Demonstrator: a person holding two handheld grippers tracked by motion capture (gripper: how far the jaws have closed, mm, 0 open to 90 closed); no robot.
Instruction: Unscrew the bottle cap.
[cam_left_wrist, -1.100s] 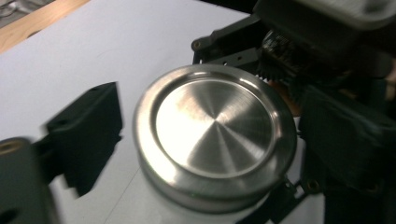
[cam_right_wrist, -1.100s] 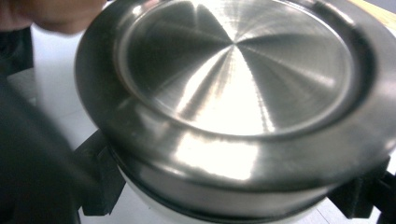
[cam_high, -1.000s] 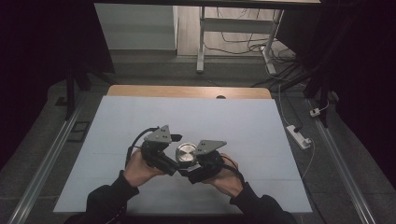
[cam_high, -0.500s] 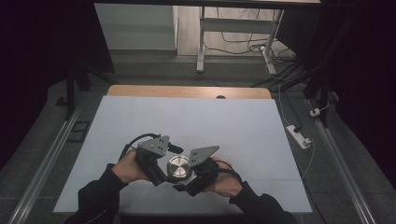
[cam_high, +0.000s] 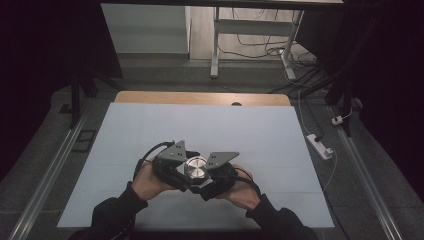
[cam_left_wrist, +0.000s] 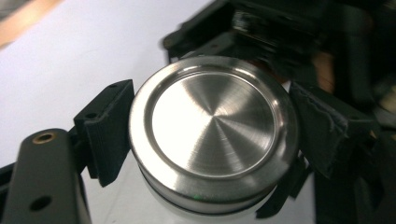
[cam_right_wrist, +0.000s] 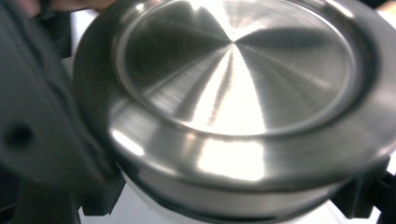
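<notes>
Both the left hand-held gripper and right hand-held gripper clamp the round brushed-steel lidded container, likely rigid and slippery, best gripped at its rim, the left jaws having just closed.

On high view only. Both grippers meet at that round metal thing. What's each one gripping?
Observer: The left gripper has just been closing. Its pads now press the steel lid at the rim from both sides.
Operator: And the right?
Observer: The right gripper is shut lower down, against the white body under the lid.
Operator: Lid seated?
Observer: Looks seated. There's just a thin dark seam between lid and body.
</notes>
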